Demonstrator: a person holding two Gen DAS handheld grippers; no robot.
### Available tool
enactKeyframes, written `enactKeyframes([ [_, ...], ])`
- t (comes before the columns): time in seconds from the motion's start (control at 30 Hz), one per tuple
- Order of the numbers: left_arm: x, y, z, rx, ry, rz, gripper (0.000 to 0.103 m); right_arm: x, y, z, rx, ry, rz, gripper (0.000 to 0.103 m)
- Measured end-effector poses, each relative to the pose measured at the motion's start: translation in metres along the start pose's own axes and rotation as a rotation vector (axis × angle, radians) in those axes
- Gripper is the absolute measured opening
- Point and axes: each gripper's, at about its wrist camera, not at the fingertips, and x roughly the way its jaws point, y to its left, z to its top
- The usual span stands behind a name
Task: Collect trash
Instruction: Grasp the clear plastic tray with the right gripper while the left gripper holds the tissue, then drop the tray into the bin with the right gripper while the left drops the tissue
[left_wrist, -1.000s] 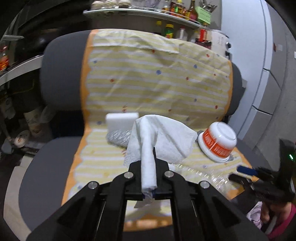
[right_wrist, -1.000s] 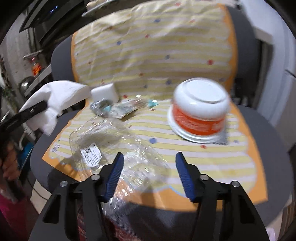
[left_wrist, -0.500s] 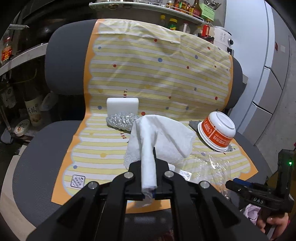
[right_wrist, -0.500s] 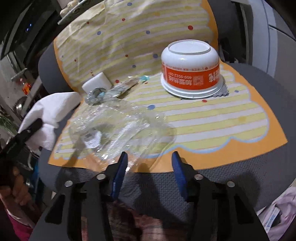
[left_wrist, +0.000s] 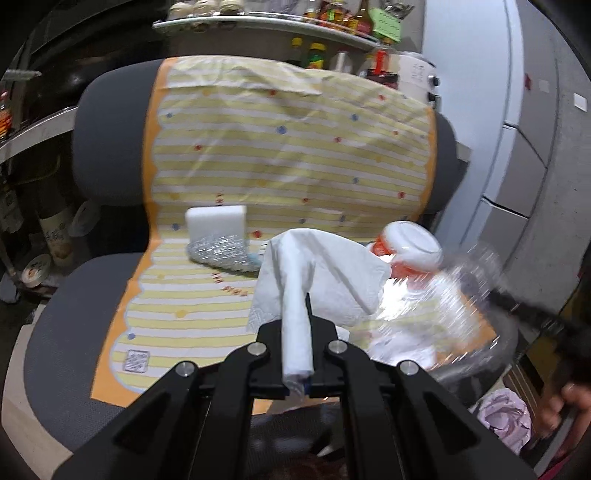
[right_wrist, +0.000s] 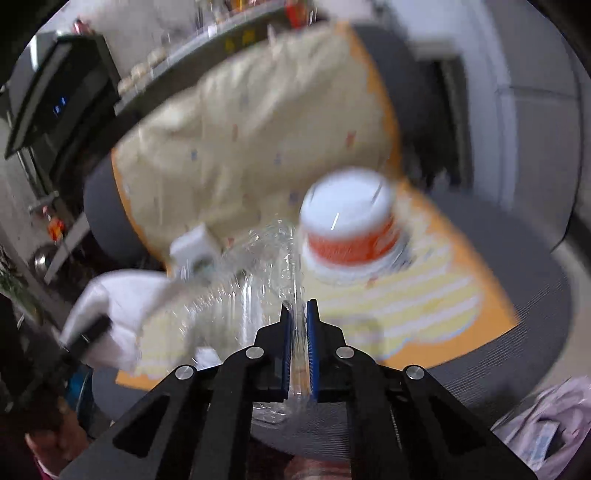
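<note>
Clear plastic wrapper (right_wrist: 258, 295), motion-blurred

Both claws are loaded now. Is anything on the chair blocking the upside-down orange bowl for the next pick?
Nothing sits on the bowl, but the clear plastic wrap held in the right claw hangs just before it.

Tissue (left_wrist: 317, 273): white, crumpled, one end twisted into a strip, lifted above the seat.
Plastic wrapper (right_wrist: 236, 295): clear, crinkled, raised off the chair (left_wrist: 74, 325), blurred.
Bowl (right_wrist: 351, 221): white and orange, upside down on the striped mat (left_wrist: 295, 155).
Foil ball (left_wrist: 218, 251): silver, on the mat before a white block (left_wrist: 216, 219).
</note>
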Motion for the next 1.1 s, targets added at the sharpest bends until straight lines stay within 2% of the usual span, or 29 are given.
enactKeyframes([
  [0.13,-0.002,-0.030,0.002,0.025,-0.012,-0.074,0.002,-0.055,-0.029,0.018,0.010,-0.074,-0.065,0.008],
  [0.23,-0.001,-0.061,0.002,0.067,-0.022,-0.140,0.002,-0.091,-0.054,0.017,0.018,-0.111,-0.161,0.009],
  [0.5,0.005,-0.162,-0.007,0.186,-0.017,-0.371,0.002,-0.180,-0.125,-0.016,0.116,-0.164,-0.445,0.009],
  [0.7,0.005,-0.232,-0.021,0.256,0.003,-0.521,0.002,-0.226,-0.161,-0.041,0.201,-0.192,-0.598,0.010],
  [0.9,-0.002,-0.282,-0.041,0.324,0.021,-0.600,0.002,-0.249,-0.197,-0.066,0.228,-0.148,-0.729,0.010],
  [1.0,-0.001,-0.298,-0.051,0.353,0.042,-0.611,0.002,-0.246,-0.217,-0.080,0.232,-0.090,-0.815,0.011],
  [1.1,0.000,-0.307,-0.058,0.370,0.058,-0.606,0.002,-0.236,-0.235,-0.090,0.248,-0.036,-0.834,0.012],
])
